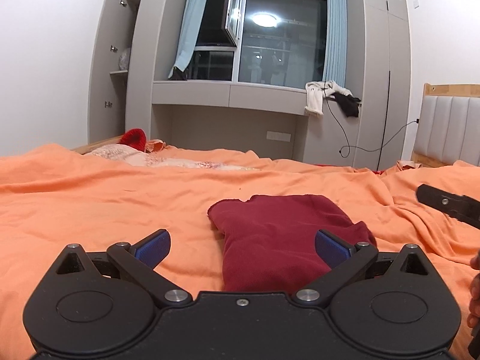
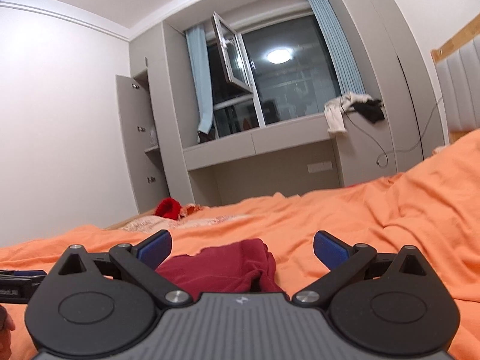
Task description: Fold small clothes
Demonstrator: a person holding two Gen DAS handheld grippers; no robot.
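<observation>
A dark red garment [image 1: 276, 237] lies folded into a compact shape on the orange bed cover [image 1: 90, 204]. My left gripper [image 1: 242, 247] hovers just in front of it, open, its blue pads [image 1: 153, 247] spread wide with nothing pressed between them. In the right wrist view the same garment [image 2: 228, 267] lies bunched below my right gripper [image 2: 242, 247], which is also open and holds nothing. A black finger of the right gripper [image 1: 450, 205] shows at the right edge of the left wrist view, above the bed cover.
A pale patterned cloth [image 1: 168, 159] and a bright red knitted item [image 1: 133, 138] lie at the bed's far side. Beyond stand grey wardrobes, an open window [image 1: 258, 36], clothes [image 1: 330, 96] hung over a ledge, and a padded headboard [image 1: 450, 132] at right.
</observation>
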